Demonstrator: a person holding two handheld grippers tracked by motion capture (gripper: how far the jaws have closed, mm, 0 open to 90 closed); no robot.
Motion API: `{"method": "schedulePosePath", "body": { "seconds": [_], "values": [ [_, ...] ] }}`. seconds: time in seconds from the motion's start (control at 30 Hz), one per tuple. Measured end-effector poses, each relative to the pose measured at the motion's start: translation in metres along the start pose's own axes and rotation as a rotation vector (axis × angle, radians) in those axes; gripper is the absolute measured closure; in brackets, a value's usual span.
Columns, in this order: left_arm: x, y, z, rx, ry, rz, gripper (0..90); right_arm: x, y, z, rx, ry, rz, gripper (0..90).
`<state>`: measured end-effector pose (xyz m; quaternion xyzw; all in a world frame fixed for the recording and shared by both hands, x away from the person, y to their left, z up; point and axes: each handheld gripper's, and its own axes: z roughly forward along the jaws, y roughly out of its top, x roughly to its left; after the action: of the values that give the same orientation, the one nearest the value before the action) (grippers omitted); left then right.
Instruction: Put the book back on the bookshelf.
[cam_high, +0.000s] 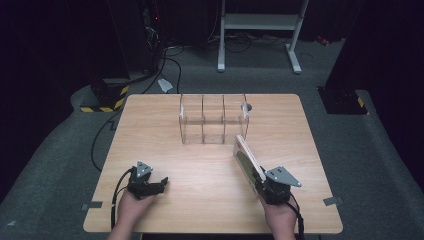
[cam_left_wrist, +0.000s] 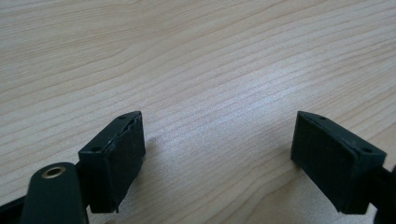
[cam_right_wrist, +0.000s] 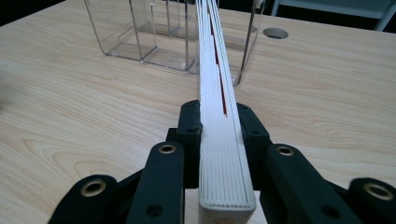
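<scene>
A thin book with a pale cover stands on edge, tilted, at the table's right front, and my right gripper is shut on its near end. In the right gripper view the book's white page edge runs from between the jaws toward a clear acrylic rack. That rack has three compartments and stands at the table's middle back; the book's far end is just short of its right compartment. My left gripper rests open at the front left, nothing between its pads, only bare wood.
The wooden table has a round cable hole behind the rack's right end. Beyond the table are a white metal stand, cables on grey carpet and a yellow-black striped base.
</scene>
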<state>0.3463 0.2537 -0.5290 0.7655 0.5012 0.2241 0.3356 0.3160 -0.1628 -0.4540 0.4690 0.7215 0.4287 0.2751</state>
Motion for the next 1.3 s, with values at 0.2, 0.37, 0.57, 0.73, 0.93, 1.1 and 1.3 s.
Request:
{"method": "schedulePosePath", "body": {
  "seconds": [0.2, 0.37, 0.57, 0.73, 0.93, 1.1, 1.3],
  "values": [
    [0.0, 0.0, 0.0, 0.0, 0.0, 0.0, 17.7, 0.004, 0.007, -0.002, -0.002, 0.006, 0.004, 75.8],
    [0.0, 0.0, 0.0, 0.0, 0.0, 0.0, 17.7, 0.006, 0.012, -0.005, -0.019, 0.012, -0.009, 75.7],
    [0.0, 0.0, 0.0, 0.0, 0.0, 0.0, 17.7, 0.005, 0.022, -0.008, -0.048, 0.006, 0.0, 75.7],
    [0.0, 0.0, 0.0, 0.0, -0.001, 0.0, 17.7, 0.003, 0.032, -0.006, -0.074, -0.007, 0.002, 75.7],
    [0.0, 0.0, 0.0, 0.0, -0.001, 0.001, 17.8, 0.004, 0.046, 0.007, -0.091, -0.031, -0.004, 75.7],
    [0.001, 0.0, 0.0, -0.001, 0.0, 0.007, 17.7, 0.008, 0.059, 0.023, -0.101, -0.056, -0.02, 75.7],
    [0.001, 0.0, 0.0, 0.001, -0.002, 0.008, 17.7, 0.012, 0.071, 0.046, -0.091, -0.08, -0.021, 75.6]
  ]
}}
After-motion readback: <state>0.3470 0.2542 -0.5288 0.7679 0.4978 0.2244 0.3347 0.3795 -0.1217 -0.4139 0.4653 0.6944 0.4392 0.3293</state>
